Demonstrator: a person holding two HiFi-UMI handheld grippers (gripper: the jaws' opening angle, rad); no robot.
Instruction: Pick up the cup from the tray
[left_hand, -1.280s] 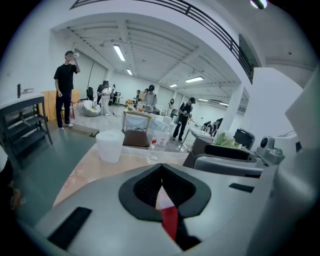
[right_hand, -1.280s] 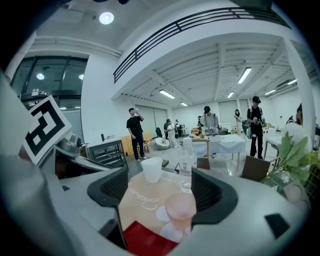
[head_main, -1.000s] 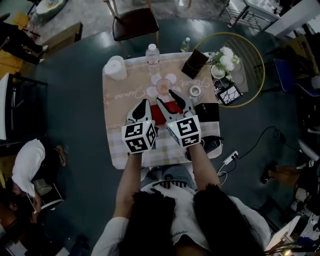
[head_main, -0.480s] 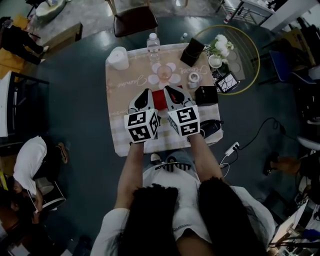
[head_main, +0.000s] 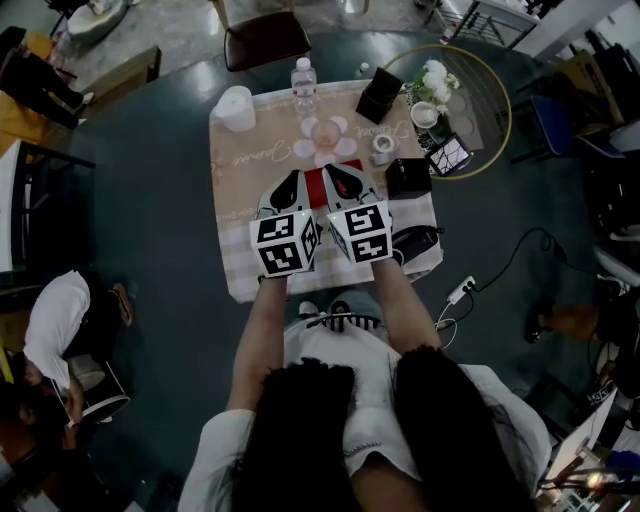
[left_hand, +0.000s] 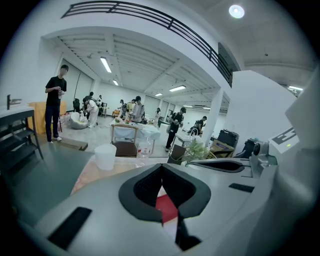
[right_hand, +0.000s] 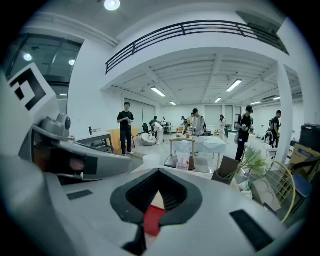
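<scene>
Pink cup stands on the petal tray, while I keep left gripper and right gripper clenched empty, the right only just closed.

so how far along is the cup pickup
Done: nothing yet. The pink translucent cup still sits on the white flower-shaped tray.
In hand: the left tool and right tool are both shut and empty, over the flat red piece, short of the tray.
Left: reach forward, open a tool, grip the cup and lift it.
</scene>
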